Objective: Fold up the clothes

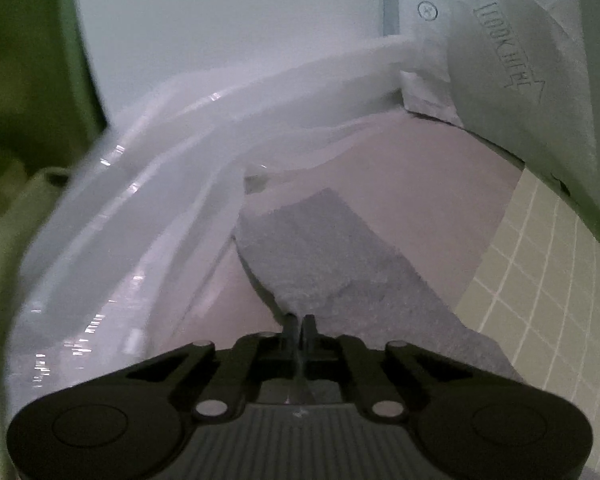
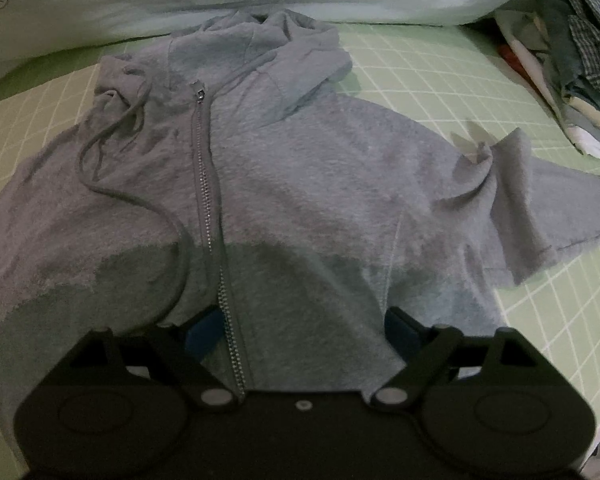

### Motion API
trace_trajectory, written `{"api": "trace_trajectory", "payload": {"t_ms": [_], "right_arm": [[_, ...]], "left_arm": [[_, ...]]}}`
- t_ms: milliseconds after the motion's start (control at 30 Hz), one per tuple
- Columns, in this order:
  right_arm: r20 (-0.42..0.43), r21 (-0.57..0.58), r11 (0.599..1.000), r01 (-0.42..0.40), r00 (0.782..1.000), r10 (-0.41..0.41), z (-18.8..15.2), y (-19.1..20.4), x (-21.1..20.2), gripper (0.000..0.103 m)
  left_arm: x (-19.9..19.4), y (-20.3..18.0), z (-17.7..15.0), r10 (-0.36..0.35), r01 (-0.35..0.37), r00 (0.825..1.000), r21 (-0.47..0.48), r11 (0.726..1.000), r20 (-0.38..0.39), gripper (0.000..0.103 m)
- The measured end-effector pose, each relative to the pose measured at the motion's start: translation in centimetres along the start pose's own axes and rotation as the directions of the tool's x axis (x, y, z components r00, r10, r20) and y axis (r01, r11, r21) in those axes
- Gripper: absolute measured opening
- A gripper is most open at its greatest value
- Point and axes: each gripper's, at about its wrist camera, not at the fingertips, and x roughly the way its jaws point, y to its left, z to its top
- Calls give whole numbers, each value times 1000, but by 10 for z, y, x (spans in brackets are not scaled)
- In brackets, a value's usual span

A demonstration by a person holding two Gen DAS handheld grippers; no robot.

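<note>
Left hand-held gripper (image 1: pixel 299 322) pinching grey hoodie (image 1: pixel 332 264)

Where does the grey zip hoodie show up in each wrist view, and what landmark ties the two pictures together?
Left wrist: only a strip of the grey hoodie shows, centre to lower right, its edge pinched in the shut left tongs.
Right wrist: the hoodie fills the middle, lying zip up, beyond the open right tongs.
Shared landmark: the green gridded mat under it.
</note>
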Motion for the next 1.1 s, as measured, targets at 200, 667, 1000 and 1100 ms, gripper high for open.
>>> {"api": "trace_trajectory", "payload": {"t_ms": [200,667,1000,1100], "right_arm": [[126,-42,999,-20,992,25,10,15,-18,79],[199,-198,959,-202,950,241,99,125,27,82],[224,-259,957,-130,956,190,124,121,54,16],[228,-236,965,-117,958,172,139,115,62,16]], "left_arm": [[-41,33,-29,74,-74,997,-4,997,-7,2],[-61,94,-80,110,-119,988,-78,990,-113,27],[-35,88,-49,43,-50,994,-62,997,-105,44],[-25,81,-45,18,-25,993,-60,998,-114,45]]}}
